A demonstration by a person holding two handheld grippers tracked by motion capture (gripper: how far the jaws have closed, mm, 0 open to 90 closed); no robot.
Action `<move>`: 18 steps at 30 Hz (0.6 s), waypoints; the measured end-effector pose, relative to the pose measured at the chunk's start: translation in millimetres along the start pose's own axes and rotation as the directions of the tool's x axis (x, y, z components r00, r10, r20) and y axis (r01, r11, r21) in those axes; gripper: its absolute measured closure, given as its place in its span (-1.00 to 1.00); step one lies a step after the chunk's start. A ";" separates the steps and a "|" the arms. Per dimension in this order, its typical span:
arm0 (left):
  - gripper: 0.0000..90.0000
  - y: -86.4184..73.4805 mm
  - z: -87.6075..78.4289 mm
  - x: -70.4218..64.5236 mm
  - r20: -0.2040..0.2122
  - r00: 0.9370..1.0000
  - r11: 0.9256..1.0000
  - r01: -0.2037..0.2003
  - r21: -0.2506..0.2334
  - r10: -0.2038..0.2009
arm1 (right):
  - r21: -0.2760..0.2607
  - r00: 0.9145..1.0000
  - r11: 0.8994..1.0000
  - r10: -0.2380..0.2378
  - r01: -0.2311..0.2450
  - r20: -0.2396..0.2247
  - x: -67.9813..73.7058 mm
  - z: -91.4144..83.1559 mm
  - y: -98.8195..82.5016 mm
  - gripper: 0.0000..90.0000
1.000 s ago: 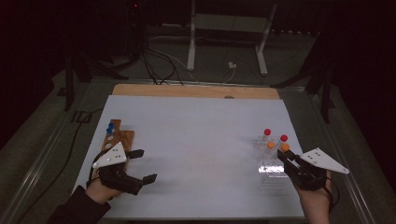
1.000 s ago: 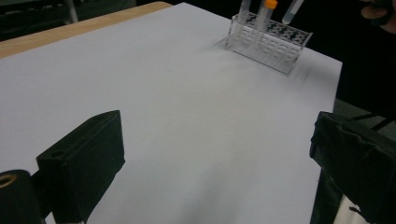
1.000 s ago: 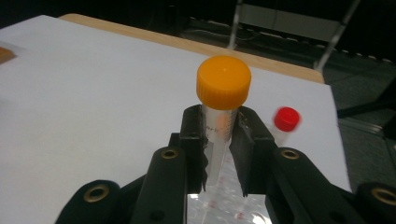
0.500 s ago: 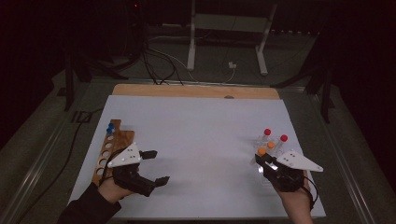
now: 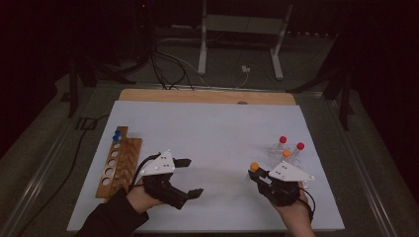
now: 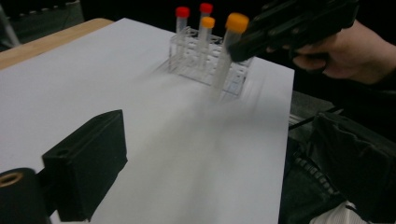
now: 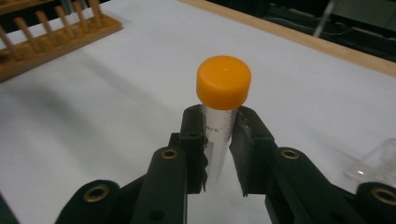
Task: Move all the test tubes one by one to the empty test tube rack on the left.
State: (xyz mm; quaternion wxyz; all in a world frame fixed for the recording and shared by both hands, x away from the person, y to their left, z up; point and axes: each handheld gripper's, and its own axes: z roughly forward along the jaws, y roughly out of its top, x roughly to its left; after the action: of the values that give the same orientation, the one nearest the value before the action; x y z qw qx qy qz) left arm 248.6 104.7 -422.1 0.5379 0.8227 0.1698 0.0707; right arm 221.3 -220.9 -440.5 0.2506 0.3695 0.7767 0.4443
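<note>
My right gripper (image 5: 258, 174) is shut on a clear tube with an orange cap (image 5: 254, 167), held upright just left of the clear rack (image 5: 291, 159). The right gripper view has the tube (image 7: 217, 140) clamped between both jaws, its cap (image 7: 223, 81) above them. Two red-capped tubes (image 5: 282, 139) and one orange-capped tube (image 5: 286, 153) stand in the clear rack. My left gripper (image 5: 191, 177) lies open over the white sheet, right of the wooden rack (image 5: 118, 165). Its view looks across at the held tube (image 6: 231, 46) and the clear rack (image 6: 198, 60).
The wooden rack holds blue-capped tubes (image 5: 117, 134) at its far end, with several empty holes nearer me. A white sheet (image 5: 217, 128) covers the table, with a wooden strip (image 5: 207, 96) along its far edge. Stand legs and cables lie beyond.
My right gripper has carried the orange-capped tube leftward, away from the clear rack. My left gripper has moved right, away from the wooden rack and towards the middle of the sheet.
</note>
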 end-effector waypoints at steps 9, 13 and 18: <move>-0.70 27.1 27.5 -6.5 0.018 0.998 0.999 -0.052 -0.015 0.053 | 0.017 0.999 1.000 -0.015 0.016 -0.044 10.6 9.8 1.4 0.67; -0.56 38.9 40.2 -7.1 0.024 0.996 0.996 -0.080 -0.028 0.081 | 0.020 0.998 1.000 -0.020 0.021 -0.055 13.6 11.7 2.2 0.67; -0.33 48.6 57.0 -8.1 0.035 0.995 0.995 -0.092 -0.038 0.093 | 0.020 0.997 0.999 -0.025 0.026 -0.066 16.0 12.9 2.9 0.67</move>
State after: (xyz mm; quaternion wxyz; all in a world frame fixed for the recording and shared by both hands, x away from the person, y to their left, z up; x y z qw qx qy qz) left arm 268.0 35.0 -400.8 0.5521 0.8208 0.1204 0.0834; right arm 222.0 -200.6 -445.1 0.2267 0.3471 0.7938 0.4450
